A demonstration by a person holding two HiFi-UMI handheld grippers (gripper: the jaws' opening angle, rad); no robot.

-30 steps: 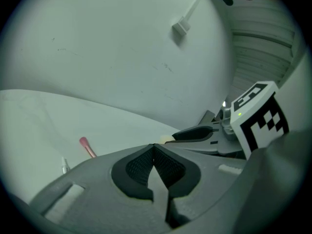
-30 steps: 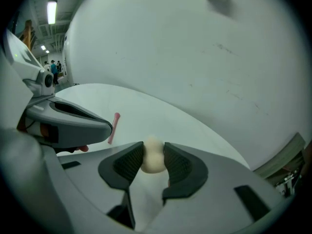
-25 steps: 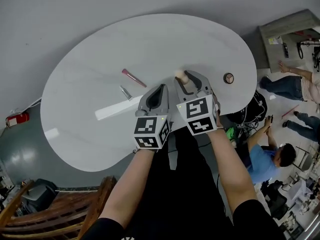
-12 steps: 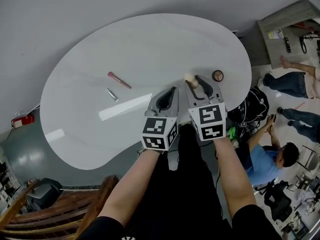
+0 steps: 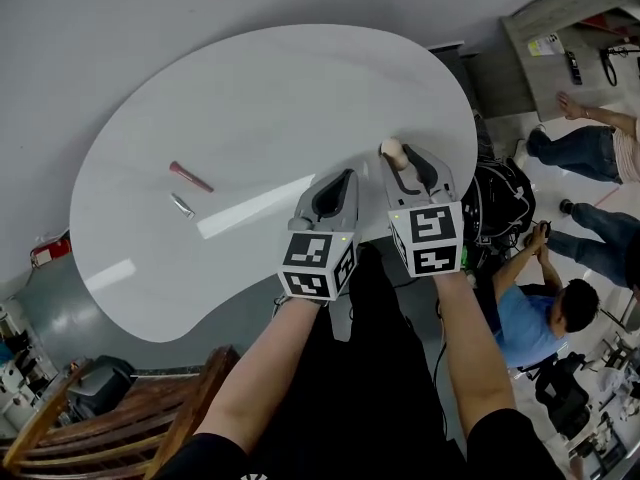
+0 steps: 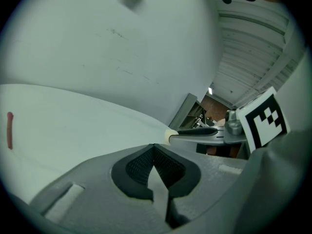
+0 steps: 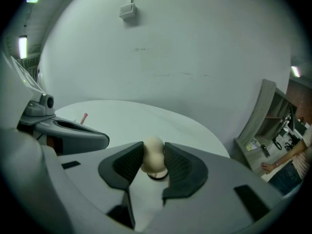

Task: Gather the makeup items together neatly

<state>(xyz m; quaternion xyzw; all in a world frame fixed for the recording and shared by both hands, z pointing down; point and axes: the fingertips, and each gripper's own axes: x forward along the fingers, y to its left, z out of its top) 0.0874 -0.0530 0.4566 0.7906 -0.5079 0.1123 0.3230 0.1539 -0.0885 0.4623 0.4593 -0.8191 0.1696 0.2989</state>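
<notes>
My right gripper (image 5: pixel 397 154) (image 7: pixel 153 156) is shut on a cream egg-shaped makeup sponge (image 5: pixel 391 149) (image 7: pixel 154 152) above the right end of the white oval table (image 5: pixel 260 88). A dark ring (image 7: pixel 157 176) shows just under the sponge; I cannot tell what it is. My left gripper (image 5: pixel 341 178) (image 6: pixel 154 148) hangs beside it on the left, shut with nothing in it. A pink makeup stick (image 5: pixel 190 176) (image 6: pixel 9 129) (image 7: pixel 84 117) and a small silver tube (image 5: pixel 182 205) lie far to the left on the table.
The table's near edge runs right under both grippers. A wooden chair (image 5: pixel 120 418) stands at the lower left. On the floor to the right are people (image 5: pixel 535 318), a black bag (image 5: pixel 495 193) and a grey cabinet (image 5: pixel 560 28).
Both grippers have moved right over the table, away from the pink stick and silver tube. The small round compact seen near the right gripper before no longer shows. The right gripper's hold on the sponge is unchanged.
</notes>
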